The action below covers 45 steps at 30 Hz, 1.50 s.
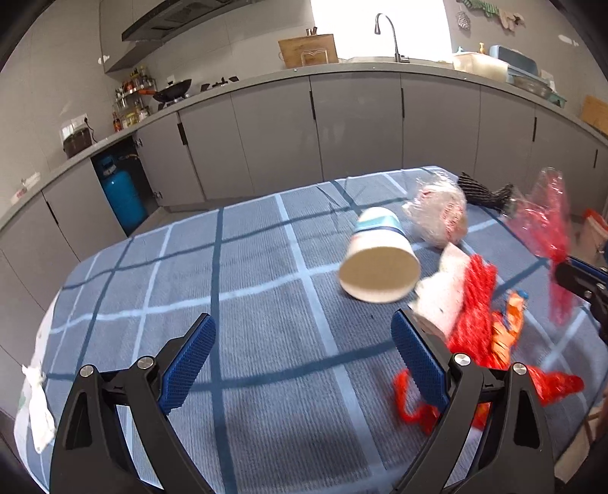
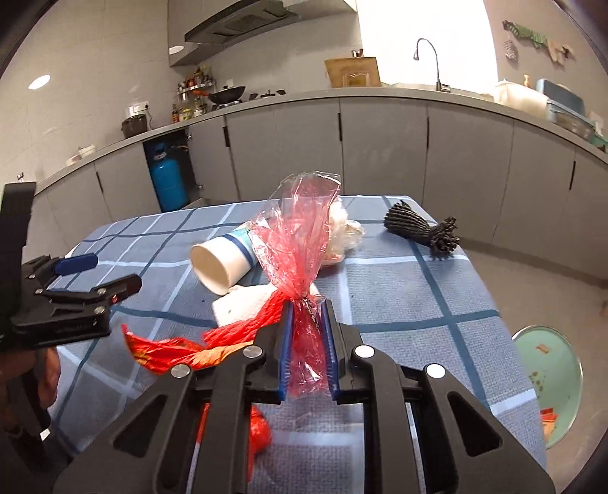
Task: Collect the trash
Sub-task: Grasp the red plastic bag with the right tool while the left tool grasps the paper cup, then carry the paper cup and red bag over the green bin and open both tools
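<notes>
Grey kitchen cabinets (image 1: 357, 125) run behind a table under a blue checked cloth (image 1: 247, 288). Counter holds a faucet (image 1: 387, 34), wok (image 1: 173, 93), cutting board (image 1: 307, 49); a blue gas cylinder (image 1: 123, 193) stands in an open cabinet.

Left gripper (image 1: 304, 342): jaws wide apart, nothing between them, hovering over bare cloth. Right pad sits just beside a white napkin (image 1: 442, 300) and red mesh (image 1: 475, 315).

Right gripper (image 2: 307, 330): jaws clamped on red cellophane (image 2: 300, 243), pinched at its gathered neck, the loose end fanning upward above the table.

Trash on the cloth:
- paper cup (image 1: 380, 262), on its side, mouth toward the left camera.
- clear crumpled wrap (image 1: 437, 216) just behind the cup.
- orange wrapper (image 2: 178, 351) touching the mesh, near the table's front edge.
- black tassel (image 2: 421, 230) at the far right corner, apart from the rest.
- white tissue (image 1: 38, 410) hanging at the cloth's left edge.

Green bin (image 2: 551, 383) on the floor to the table's right, scraps inside.
</notes>
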{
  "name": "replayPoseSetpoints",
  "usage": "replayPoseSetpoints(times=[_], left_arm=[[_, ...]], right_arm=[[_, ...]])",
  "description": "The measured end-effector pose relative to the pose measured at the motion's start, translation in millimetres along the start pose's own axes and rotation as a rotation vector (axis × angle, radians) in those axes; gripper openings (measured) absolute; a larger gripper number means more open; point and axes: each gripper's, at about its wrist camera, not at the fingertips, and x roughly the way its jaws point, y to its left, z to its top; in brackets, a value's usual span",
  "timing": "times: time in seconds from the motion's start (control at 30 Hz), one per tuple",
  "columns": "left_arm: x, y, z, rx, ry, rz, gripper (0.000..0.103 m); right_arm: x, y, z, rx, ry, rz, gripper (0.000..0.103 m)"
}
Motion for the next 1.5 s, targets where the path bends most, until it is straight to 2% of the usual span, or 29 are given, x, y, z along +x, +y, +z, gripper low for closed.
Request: replayPoseSetpoints(times=[0.1, 0.17, 0.33, 0.47, 0.57, 0.6, 0.63, 0.87, 1.07, 1.2, 1.5], left_arm=[[21.4, -1.8, 10.4, 0.018, 0.005, 0.022, 0.091], [33.5, -2.7, 15.9, 0.018, 0.012, 0.007, 0.091], [60.0, -9.9, 27.6, 0.033, 0.055, -0.073, 0.071], [73.9, -16.7, 29.9, 0.053, 0.071, -0.092, 0.06], [79.6, -21.3, 32.4, 0.063, 0.068, -0.119, 0.034], [82.0, -21.9, 33.4, 0.061, 0.075, -0.13, 0.013], [83.2, -21.7, 34.2, 0.058, 0.079, -0.135, 0.006], [58.9, -12.5, 39.9, 0.024, 0.033, -0.127, 0.004], [17.5, -16.4, 52.5, 0.026, -0.042, -0.133, 0.004], [-6.8, -37.9, 61.1, 0.057, -0.075, -0.182, 0.004], [-27.1, -103.3, 70.3, 0.125, -0.095, -0.303, 0.004]], right_arm=[[2.4, -1.5, 0.9, 0.0, 0.003, -0.006, 0.016], [4.9, -2.4, 1.7, -0.002, 0.006, -0.008, 0.016], [10.1, -7.1, 2.8, 0.002, 0.012, -0.017, 0.016], [12.7, -8.6, 1.9, 0.005, 0.02, -0.021, 0.016], [14.4, -11.7, 0.7, 0.011, 0.023, -0.024, 0.016], [14.3, -13.2, 0.8, 0.013, 0.021, -0.026, 0.016], [13.7, -13.7, 0.9, 0.015, 0.018, -0.029, 0.016], [4.4, -21.3, 3.9, 0.039, -0.011, -0.035, 0.016], [-7.5, -34.5, 6.0, 0.066, -0.042, -0.048, 0.016], [-16.6, -47.6, 5.6, 0.088, -0.056, -0.068, 0.016], [-37.3, -89.2, 0.6, 0.155, -0.08, -0.136, 0.016]])
